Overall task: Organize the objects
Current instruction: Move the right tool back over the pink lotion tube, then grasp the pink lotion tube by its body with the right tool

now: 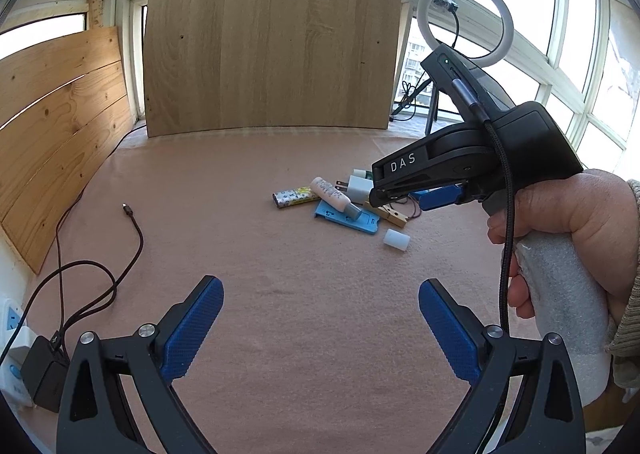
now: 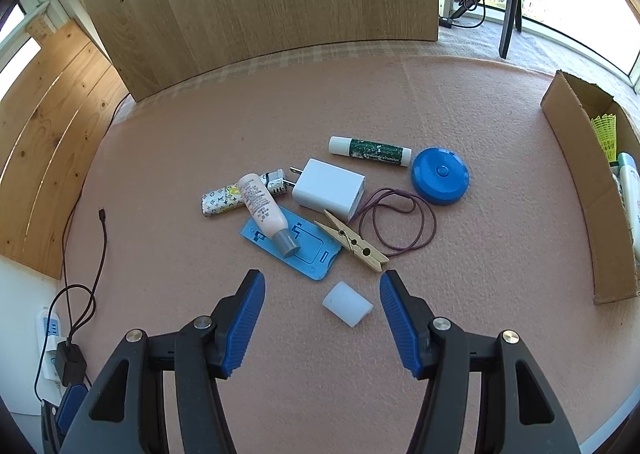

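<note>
left gripper (image 1: 320, 318) gaped empty over bare mat | right gripper (image 2: 322, 318) spread, white cap (image 2: 347, 304) lay between pads, untouched | clutter mid-mat, cardboard box (image 2: 576, 181) right | risk: round cap might roll out on closing

You cannot read the small bottle's (image 2: 262, 209) label; the cardboard box (image 2: 576, 189) is cut by the picture's right edge.

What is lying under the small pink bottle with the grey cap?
The pink bottle lies across two things: its cap end rests on the blue card holder, its other end on the patterned lighter. The parts of both directly beneath the bottle are hidden.
</note>
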Action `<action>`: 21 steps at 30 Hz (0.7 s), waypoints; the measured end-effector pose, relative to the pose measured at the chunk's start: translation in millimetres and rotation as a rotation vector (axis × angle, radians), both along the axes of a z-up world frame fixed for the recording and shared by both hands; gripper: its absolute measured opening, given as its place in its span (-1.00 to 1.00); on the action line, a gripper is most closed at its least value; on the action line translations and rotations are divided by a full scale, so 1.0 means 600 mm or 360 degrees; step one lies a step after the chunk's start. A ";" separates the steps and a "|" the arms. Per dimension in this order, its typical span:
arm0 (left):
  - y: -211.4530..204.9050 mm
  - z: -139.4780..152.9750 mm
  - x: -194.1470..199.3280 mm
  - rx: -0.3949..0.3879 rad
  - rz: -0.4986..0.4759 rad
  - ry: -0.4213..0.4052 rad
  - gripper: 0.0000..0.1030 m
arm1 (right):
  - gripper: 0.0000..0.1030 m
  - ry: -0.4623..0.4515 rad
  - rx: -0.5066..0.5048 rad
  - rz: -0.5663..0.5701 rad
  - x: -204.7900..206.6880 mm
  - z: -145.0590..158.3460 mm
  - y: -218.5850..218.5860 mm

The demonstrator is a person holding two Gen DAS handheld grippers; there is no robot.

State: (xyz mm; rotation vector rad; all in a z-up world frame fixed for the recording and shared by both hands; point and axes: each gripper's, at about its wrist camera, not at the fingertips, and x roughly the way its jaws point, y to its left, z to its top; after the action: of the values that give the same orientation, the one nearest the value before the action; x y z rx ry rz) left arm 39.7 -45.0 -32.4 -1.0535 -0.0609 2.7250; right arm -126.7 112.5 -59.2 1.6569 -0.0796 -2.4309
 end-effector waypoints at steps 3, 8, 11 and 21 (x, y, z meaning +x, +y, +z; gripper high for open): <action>-0.004 -0.007 -0.007 -0.0028 0.0020 -0.0023 0.94 | 0.08 0.0006 -0.0012 0.0040 -0.006 -0.006 -0.007; -0.012 -0.025 -0.012 -0.0074 0.0091 -0.0072 0.94 | 0.09 0.0051 -0.0013 0.0145 -0.019 -0.012 -0.012; -0.017 -0.047 -0.013 -0.0117 0.0140 -0.0131 0.94 | 0.09 0.0130 -0.0002 0.0279 -0.021 -0.005 -0.018; -0.034 -0.083 -0.035 -0.0143 0.0234 -0.0257 0.94 | 0.09 0.0255 0.0046 0.0567 -0.033 -0.008 -0.038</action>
State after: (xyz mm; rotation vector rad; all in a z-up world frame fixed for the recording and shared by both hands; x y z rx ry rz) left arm 18.7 -65.6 -82.3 -1.3433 -0.0437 2.7889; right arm -146.6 89.8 -64.0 1.3445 0.2536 -2.2854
